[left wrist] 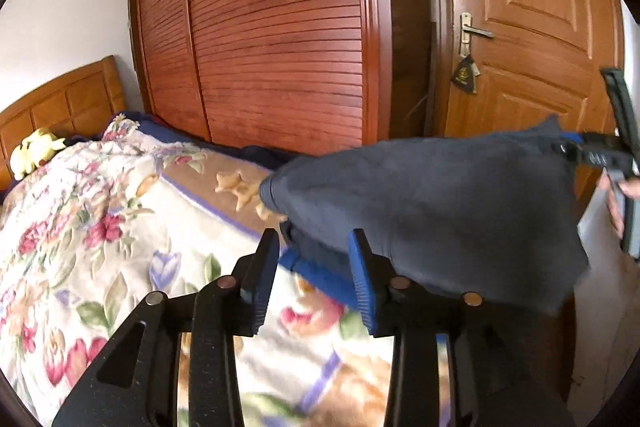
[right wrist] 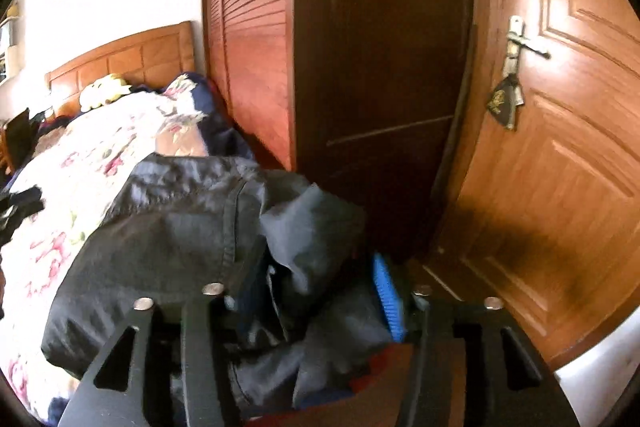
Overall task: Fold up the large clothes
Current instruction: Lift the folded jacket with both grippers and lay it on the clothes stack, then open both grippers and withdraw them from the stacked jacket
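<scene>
Your left tongs (left wrist: 316, 275) stand partly apart over the bed (left wrist: 100, 227). A bit of the dark grey garment (left wrist: 432, 203) and a blue edge lie between the two pads, but the pads do not press on it. The garment stretches from there up and to the right, and it hangs in the air over the corner of the bed. At its far end your right tongs (left wrist: 576, 147) have cloth between their blue tips, and your hand (left wrist: 624, 199) holds the handle just below.

In the right wrist view, your right tongs (right wrist: 316, 291) stand apart too. The dark grey garment (right wrist: 172, 227) is bunched up between and around the fingers (right wrist: 388, 291). You cannot tell if the pads pinch it. It spills left onto the flowery blanket (right wrist: 100, 147). A yellow soft toy (left wrist: 34, 151) lies by the headboard (left wrist: 64, 99). The wooden door (left wrist: 532, 27) and the slatted wardrobe (left wrist: 272, 27) stand behind.
</scene>
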The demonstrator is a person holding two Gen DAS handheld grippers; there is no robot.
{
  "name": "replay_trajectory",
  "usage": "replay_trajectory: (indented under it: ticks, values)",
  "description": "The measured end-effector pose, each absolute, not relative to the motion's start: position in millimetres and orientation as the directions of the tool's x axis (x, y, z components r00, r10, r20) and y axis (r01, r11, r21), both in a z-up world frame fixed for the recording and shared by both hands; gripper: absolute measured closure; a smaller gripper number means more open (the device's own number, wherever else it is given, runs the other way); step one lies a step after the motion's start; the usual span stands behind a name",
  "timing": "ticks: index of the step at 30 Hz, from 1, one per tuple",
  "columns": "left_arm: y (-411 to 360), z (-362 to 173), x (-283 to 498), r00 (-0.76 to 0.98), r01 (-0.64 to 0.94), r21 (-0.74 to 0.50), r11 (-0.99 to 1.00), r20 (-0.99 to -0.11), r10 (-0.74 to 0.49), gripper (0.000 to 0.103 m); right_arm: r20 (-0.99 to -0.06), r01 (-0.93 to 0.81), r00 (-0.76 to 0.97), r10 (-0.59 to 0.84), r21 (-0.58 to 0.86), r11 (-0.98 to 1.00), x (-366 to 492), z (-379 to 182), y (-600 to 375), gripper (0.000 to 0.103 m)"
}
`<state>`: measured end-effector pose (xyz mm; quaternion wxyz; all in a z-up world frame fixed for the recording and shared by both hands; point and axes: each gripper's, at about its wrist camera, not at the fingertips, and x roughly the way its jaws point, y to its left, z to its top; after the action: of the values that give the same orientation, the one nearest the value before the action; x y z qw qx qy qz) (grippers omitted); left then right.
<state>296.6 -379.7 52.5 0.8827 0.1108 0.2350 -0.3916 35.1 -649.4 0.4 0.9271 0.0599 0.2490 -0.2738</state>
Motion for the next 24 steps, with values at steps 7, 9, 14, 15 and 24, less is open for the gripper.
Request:
replay_trajectory:
  ticks: [7, 9, 14, 15, 24]
  values:
    - [-333, 39, 261, 0.575, 0.744, -0.032, 0.667, -0.477, -0.665, 0.023, -0.394, 0.517, 0.759, -0.518, -0.118, 0.848, 46, 15, -593, 0.041]
    - [-319, 36, 251, 0.574, 0.738, -0.053, 0.673, -0.475, -0.667, 0.022, -0.418, 0.473, 0.773, -0.477, -0.121, 0.873, 56, 9, -582, 0.041]
    - [-291, 33, 232, 0.584, 0.714, -0.079, 0.696, -0.48, -0.654, 0.021, -0.522, 0.489, 0.717, -0.462, -0.096, 0.867, 73, -20, -595, 0.041]
    - [-288, 32, 229, 0.591, 0.71, -0.073, 0.701, -0.48, -0.648, 0.021, -0.539, 0.493, 0.711, -0.452, -0.075, 0.866, 74, -26, -603, 0.041]
    - [-264, 32, 197, 0.636, 0.686, -0.025, 0.727, -0.465, -0.616, 0.021, -0.551, 0.546, 0.681, -0.483, -0.057, 0.836, 53, -15, -606, 0.041]
